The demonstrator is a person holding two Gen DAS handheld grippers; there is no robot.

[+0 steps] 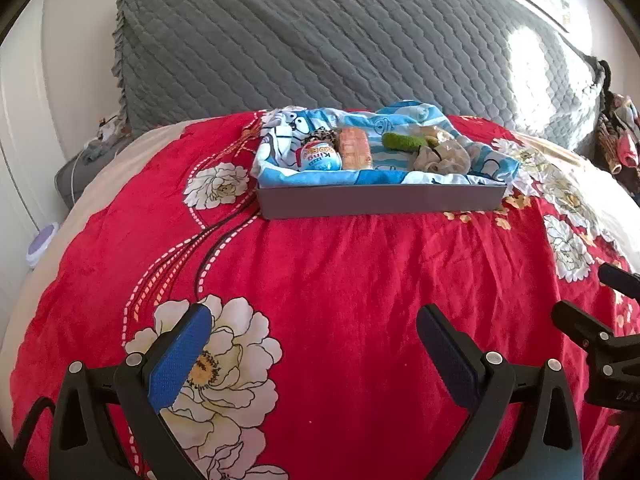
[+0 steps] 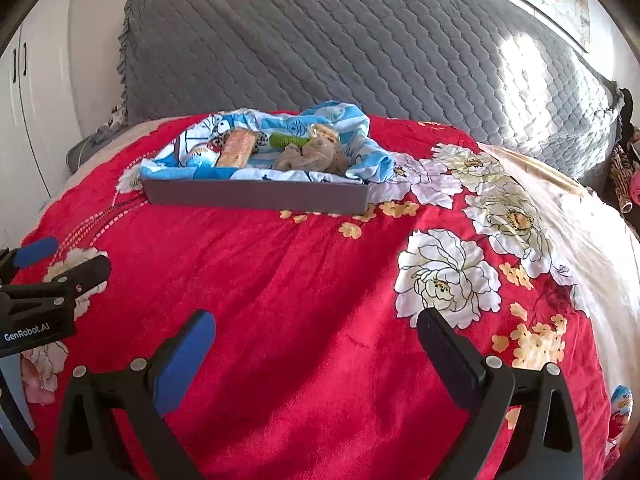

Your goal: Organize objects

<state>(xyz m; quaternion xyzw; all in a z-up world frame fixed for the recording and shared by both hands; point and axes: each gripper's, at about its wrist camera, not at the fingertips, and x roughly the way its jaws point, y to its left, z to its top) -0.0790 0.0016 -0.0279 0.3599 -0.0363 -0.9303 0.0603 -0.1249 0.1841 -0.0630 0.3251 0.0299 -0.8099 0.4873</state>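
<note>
Left gripper: fingers spread wide, nothing between them, hovering over the blanket at 6 o'clock of the left wrist view; its blue pads face inward. It also shows at 9 o'clock of the right wrist view.
Right gripper: fingers spread wide, empty, low at 6 o'clock of its own view; part of it shows at 3 o'clock of the left wrist view.
Blanket: red with large white flowers, covering the bed.
Tray: grey, shallow, resting on the blanket at 12 o'clock of both grippers, well apart from them.
Cloth: blue and white with cartoon prints, lining the tray and spilling over its far and 3 o'clock rims.
Egg: a foil-wrapped chocolate egg at the 9 o'clock end of the tray, lying on its side.
Biscuit pack: orange, just beside the egg at its 3 o'clock.
Green roll: fuzzy, toward the tray's middle.
Scrunchie: beige, gauzy, at the 3 o'clock end of the tray.
Second egg: on the blanket at 4 o'clock of the right wrist view, outside the tray.
Cover: grey, quilted, upright behind the tray.
</note>
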